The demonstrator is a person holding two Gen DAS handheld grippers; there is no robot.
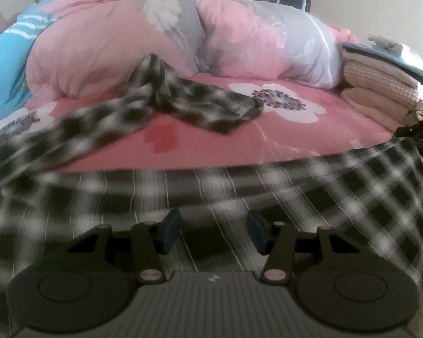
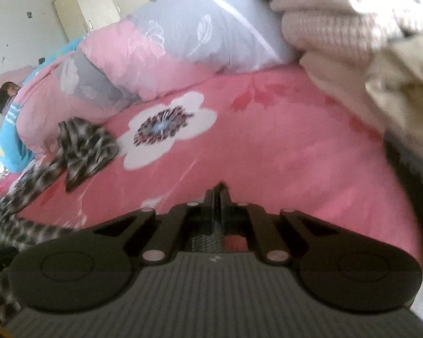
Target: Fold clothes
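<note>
The black-and-white checked garment (image 1: 160, 107) sprawls over the pink flowered bed (image 1: 310, 140), one end reaching the heaped quilt (image 1: 98, 56). The left gripper (image 1: 214, 231) hovers over the near cloth, jaws apart and empty. The right gripper (image 2: 218, 194) has its jaws closed; whether they pinch any cloth, I cannot tell.

A bed (image 1: 310, 138) covered in a pink sheet with large white flowers. On it lie a rumpled black-and-white checked garment (image 1: 200, 107), a bunched pink and grey quilt (image 1: 183, 42) behind it, and a stack of folded clothes (image 1: 380, 76) at the right.
</note>
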